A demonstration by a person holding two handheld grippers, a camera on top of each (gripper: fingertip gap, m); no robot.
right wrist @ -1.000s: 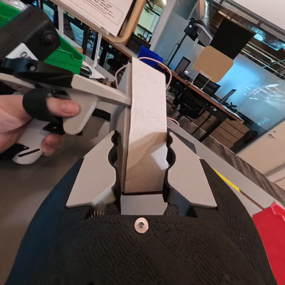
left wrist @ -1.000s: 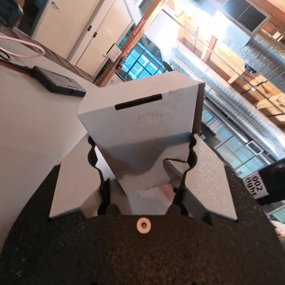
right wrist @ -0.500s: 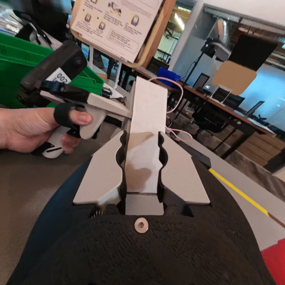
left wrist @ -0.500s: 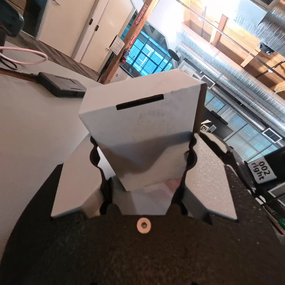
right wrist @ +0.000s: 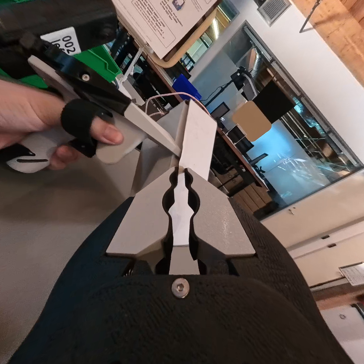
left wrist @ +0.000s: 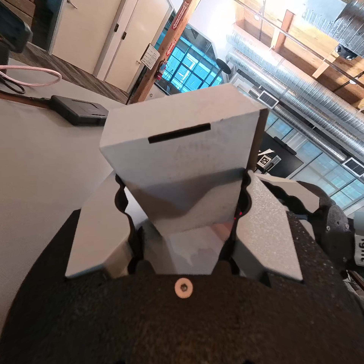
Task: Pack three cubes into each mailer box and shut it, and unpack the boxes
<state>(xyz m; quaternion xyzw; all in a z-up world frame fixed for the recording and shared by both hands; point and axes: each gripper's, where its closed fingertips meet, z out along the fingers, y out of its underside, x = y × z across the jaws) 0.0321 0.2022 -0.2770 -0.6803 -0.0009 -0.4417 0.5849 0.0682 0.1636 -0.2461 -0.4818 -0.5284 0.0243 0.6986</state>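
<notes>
White mailer box [left wrist: 177,157] raised above grey counter [left wrist: 39,157], left tongs [left wrist: 180,201] clamping box body, right tongs [right wrist: 181,171] pinching its flap edge.

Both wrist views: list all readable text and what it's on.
Writing not transcribed; bearers only.
Sticker on left gripper.
Cropped sticker on right gripper.
Poster: upper background.
Red signs on post.
Notice beside post: too small.
Print on box: too faint.

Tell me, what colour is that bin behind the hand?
Bright green bin, clearest in the right wrist view.
</notes>
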